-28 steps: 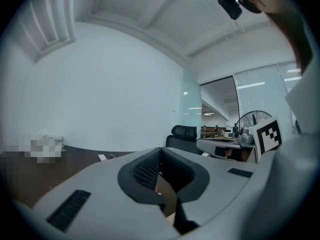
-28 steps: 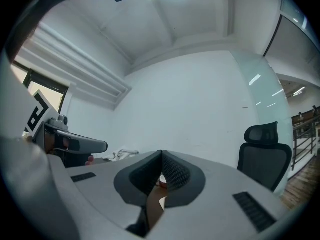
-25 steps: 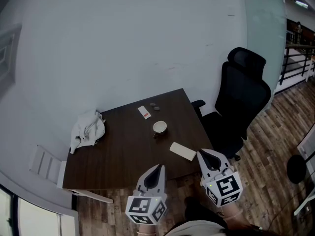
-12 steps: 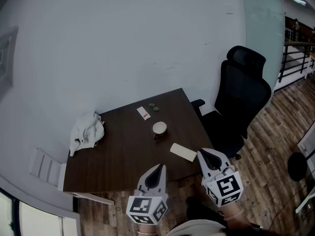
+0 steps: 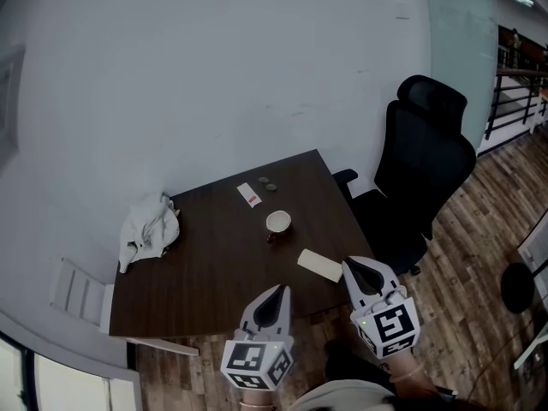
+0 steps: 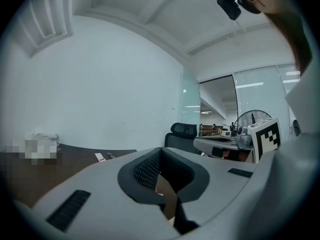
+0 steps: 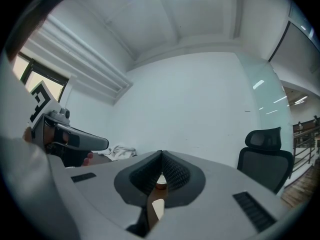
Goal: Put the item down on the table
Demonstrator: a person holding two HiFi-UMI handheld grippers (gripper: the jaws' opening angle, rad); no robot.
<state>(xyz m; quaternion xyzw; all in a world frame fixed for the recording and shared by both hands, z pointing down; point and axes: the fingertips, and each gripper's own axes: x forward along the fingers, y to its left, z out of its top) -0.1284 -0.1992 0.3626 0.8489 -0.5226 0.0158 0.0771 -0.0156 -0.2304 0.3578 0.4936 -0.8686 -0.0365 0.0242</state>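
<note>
left gripper: jaws pressed together, nothing between them. Hangs just off the near edge of the table.
right gripper: jaws pressed together, also empty. Tips are by the table's near-right corner.
item: neither gripper carries anything. My best guess is the flat beige pad, lying flat on the table near its right edge, just beside the right gripper's tips. I can't confirm that's the thing meant.
status: looks done or not under way, since everything visible rests on the tabletop.
risk 1: the right gripper is close to the pad. A careless swing at table height could clip it and slide it over the nearby edge.
risk 2: the cup stands mid-table just past the pad. A sweep across could tip it. Contents not visible.
risk 3: the pad is thin and flat, so a re-grip would be awkward. Closed jaws would only push it along.
count, grippers: 2
count, cup: 1
count, beige pad: 1
count, white cloth: 1, bunched at the table's left end
count, small white card: 1, with a red mark, far side
count, small dark round bits: 2, just beside the card
count, black office chair: 1, right of the table
</note>
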